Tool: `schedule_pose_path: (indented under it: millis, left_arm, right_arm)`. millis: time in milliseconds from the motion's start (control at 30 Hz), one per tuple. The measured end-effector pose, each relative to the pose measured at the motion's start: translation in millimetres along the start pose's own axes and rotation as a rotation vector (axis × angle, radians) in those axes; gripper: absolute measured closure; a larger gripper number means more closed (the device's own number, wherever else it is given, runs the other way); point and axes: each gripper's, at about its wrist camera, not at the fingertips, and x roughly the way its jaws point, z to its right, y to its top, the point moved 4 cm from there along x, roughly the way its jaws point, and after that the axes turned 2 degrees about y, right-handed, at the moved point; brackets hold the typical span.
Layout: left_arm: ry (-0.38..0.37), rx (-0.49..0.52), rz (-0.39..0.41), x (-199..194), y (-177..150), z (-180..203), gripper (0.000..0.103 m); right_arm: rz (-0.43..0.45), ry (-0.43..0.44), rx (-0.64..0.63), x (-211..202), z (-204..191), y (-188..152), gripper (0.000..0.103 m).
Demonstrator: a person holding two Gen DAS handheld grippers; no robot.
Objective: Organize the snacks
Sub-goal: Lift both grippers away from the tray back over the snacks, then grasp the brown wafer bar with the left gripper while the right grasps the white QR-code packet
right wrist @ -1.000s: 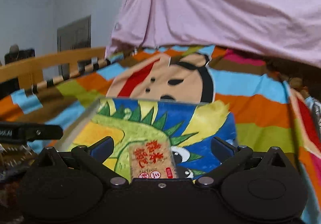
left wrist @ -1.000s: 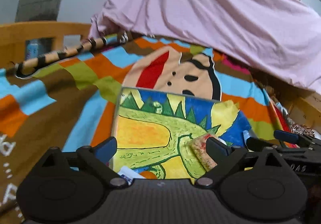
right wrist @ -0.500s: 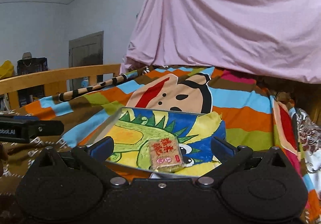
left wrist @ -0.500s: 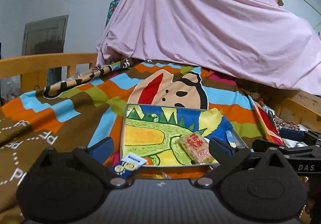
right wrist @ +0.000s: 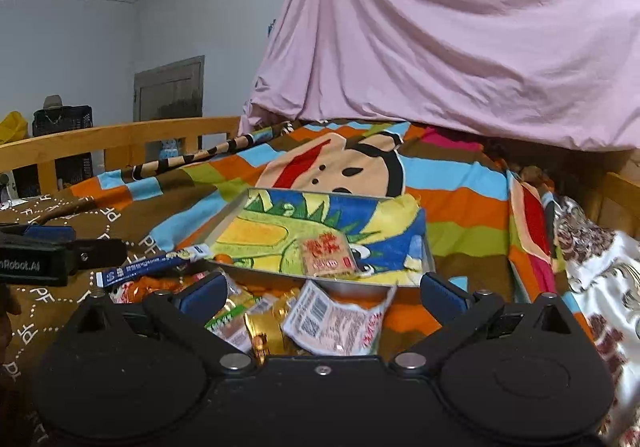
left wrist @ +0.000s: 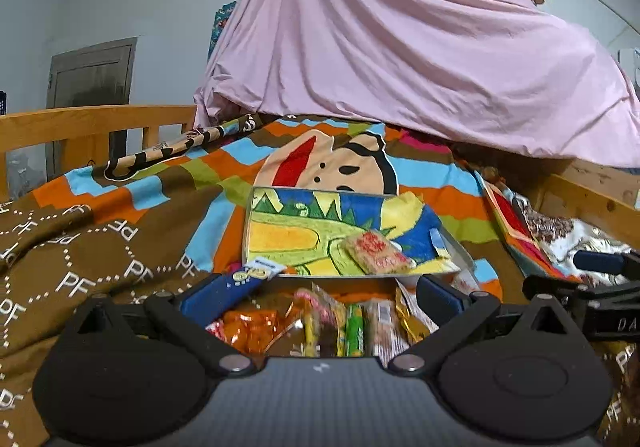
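Bedding in bright stripes covers the bed (left wrist: 132,247), with a pink sheet (left wrist: 400,67) draped over its far end. From the left claw (left wrist: 324,297) outward: its fingers stand apart, released, above a heap of snack packets (left wrist: 320,323) at the near edge. The right claw (right wrist: 324,293) is likewise spread and grasping nothing, over a white barcoded packet (right wrist: 340,321) in the same heap. Just beyond lies a tray (right wrist: 228,213) lined with a dinosaur-print cloth (right wrist: 280,231); one red-lettered snack (right wrist: 328,257) rests on its near side. A blue stick packet (right wrist: 152,267) seems to lean on the tray's near-left corner.
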Motion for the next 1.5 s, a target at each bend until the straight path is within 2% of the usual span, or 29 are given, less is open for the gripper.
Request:
schedule_pose_path:
  millis: [200, 600, 1100, 1500]
  left_arm:
    - [0.007, 0.022, -0.017, -15.1, -14.6, 1.2, 0.0]
    - [-0.018, 0.066, -0.097, -21.8, -36.2, 6.3, 0.0]
    - [-0.009, 0.071, -0.189, -8.1, -47.3, 4.3, 0.0]
    - [-0.076, 0.123, -0.256, 12.0, -51.1, 10.4, 0.0]
  right_arm:
    - [-0.041, -0.035, 0.006, -14.0, 0.8, -11.4, 0.001]
    - [-0.121, -0.044, -0.002, -20.7, -8.9, -29.0, 0.001]
    - [-0.188, -0.015, -0.005, -7.3, -13.3, -43.0, 0.001]
    - [-0.237, -0.009, 0.006, 5.6, -9.2, -53.5, 0.001]
